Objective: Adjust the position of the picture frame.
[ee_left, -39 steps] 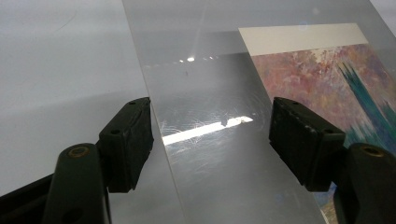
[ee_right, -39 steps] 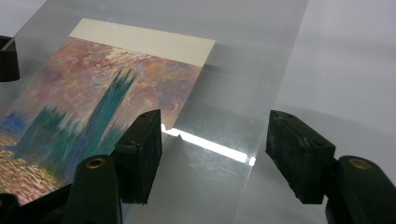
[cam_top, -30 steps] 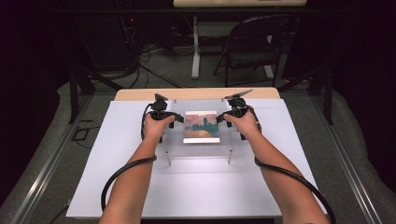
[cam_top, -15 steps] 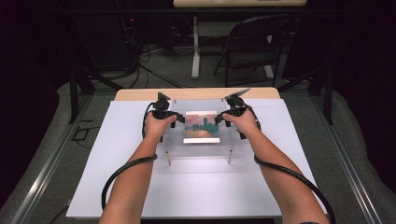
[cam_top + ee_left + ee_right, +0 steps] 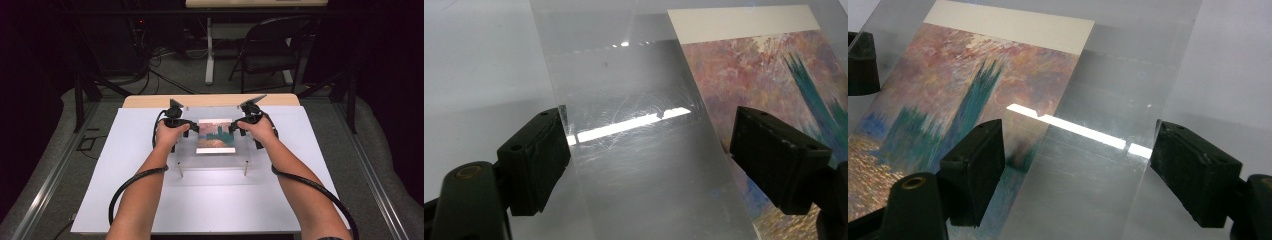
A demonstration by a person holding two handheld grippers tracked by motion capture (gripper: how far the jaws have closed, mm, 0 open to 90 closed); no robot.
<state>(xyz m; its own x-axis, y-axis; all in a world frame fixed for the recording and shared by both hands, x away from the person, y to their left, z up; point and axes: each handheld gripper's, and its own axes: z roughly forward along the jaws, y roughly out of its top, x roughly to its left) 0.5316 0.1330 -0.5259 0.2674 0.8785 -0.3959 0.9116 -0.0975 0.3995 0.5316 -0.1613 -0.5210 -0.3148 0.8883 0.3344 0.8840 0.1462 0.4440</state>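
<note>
Looking down, we see a clear sheet point(image 5: 212, 145) standing on short legs mid-worktop point(image 5: 125, 200), covering a print point(image 5: 216, 135). Our left tool point(image 5: 192, 129) sits at its left edge, our right tool point(image 5: 234, 127) at its right edge, equally near. Both have just been opening and stand spread, each with the sheet's edge between its jaws, pads not pressing. The sheet's long axis runs from tool to tool, so we judge that any lift needs both.

Clear acrylic panel point(image 5: 212, 150): transparent, scuffed, lying flat, raised on short metal standoff posts above my white table sheet | Painted print point(image 5: 216, 135): pink sky, teal towers, cream border strip, flat under panel's middle.
</note>
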